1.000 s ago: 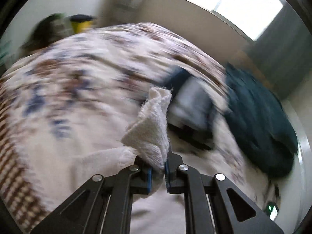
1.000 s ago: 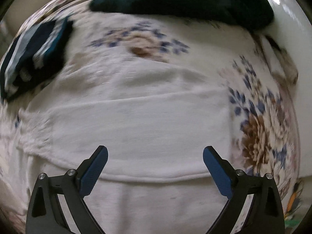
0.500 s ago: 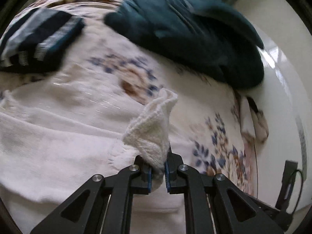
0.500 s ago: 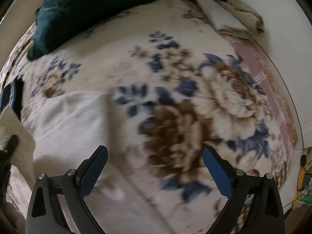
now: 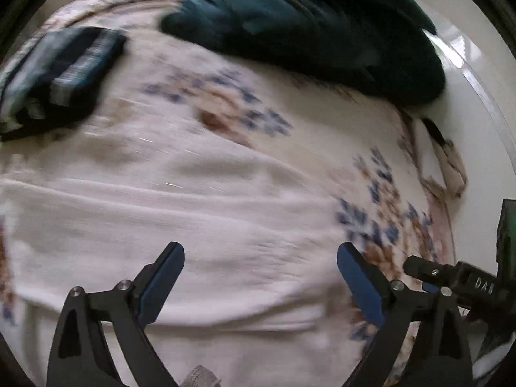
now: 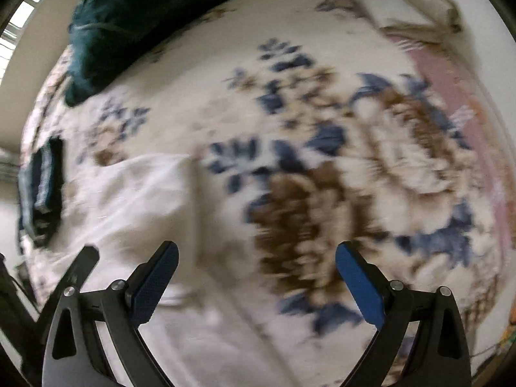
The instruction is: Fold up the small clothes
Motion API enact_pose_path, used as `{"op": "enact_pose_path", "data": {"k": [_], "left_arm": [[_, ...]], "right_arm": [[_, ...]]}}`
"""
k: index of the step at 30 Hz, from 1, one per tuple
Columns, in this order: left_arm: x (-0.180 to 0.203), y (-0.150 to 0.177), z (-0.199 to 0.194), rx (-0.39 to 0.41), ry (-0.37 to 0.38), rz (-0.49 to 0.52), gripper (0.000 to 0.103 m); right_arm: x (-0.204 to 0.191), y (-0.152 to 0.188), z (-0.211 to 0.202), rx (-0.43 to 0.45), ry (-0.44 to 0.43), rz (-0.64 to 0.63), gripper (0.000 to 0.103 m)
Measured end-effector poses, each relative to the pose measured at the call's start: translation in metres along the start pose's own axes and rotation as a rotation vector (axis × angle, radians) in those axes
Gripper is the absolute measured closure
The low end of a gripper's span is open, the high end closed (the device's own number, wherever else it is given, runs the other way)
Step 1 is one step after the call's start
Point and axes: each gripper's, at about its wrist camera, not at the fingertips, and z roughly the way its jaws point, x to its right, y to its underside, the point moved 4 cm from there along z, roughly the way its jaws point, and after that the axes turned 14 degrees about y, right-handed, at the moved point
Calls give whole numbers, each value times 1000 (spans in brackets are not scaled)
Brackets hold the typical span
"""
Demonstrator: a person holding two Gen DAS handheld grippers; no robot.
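Your left gripper [image 5: 260, 266] is spread wide and grasps nothing; the white garment [image 5: 167, 213] lies flat on the floral blanket [image 5: 225, 113] directly under and ahead of it. At ten o'clock sits a folded dark striped piece [image 5: 61, 74], at one o'clock a heap of dark teal cloth [image 5: 322, 29]. Your right gripper [image 6: 257, 267] is also released and empty, hovering over the blanket's [image 6: 338, 167] brown and blue flowers, with the white garment [image 6: 135, 200] at ten o'clock. Both views are blurred.
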Motion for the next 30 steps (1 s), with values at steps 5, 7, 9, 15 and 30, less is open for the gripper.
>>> {"op": "enact_pose_path", "data": {"k": [5, 7, 9, 15, 30], "left_arm": [[-97, -11, -78, 115, -241, -127, 6], [-140, -8, -95, 124, -359, -172, 6], [-184, -2, -102, 103, -464, -222, 6], [-295, 9, -74, -13, -572, -359, 6], [-267, -1, -113, 47, -491, -243, 2]], "right_arm": [[-62, 3, 12, -36, -148, -64, 6], [-84, 5, 23, -56, -133, -110, 15], [-98, 7, 33, -56, -58, -136, 18], [-107, 15, 47, -67, -8, -154, 23], [-81, 41, 45, -130, 78, -157, 22]]}}
